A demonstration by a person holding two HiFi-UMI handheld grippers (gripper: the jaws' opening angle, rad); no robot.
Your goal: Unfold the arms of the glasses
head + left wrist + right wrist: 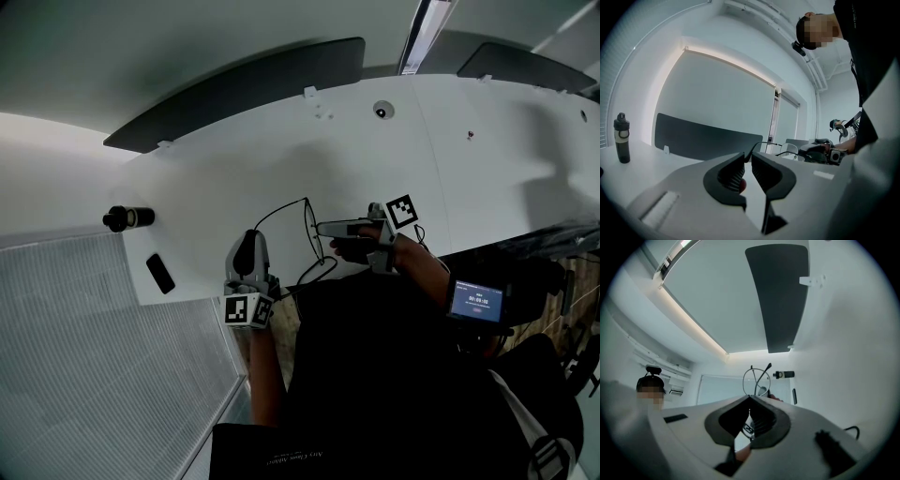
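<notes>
Centre of the head view: the glasses (307,225) were held up over the near edge of the white table (234,159). The right gripper (750,401) had its jaws closed on the wire frame beside a lens. The left gripper (747,161) had its jaws narrowly apart, with the tip of one thin arm at their tips, apparently unpinched. Likely hazard: that arm could snag on a left jaw or swing back, twisting the frame in the right grip.

White table (225,178) w/ upright dark bottle (127,218) & flat black slab (160,273) nr edge.
</notes>
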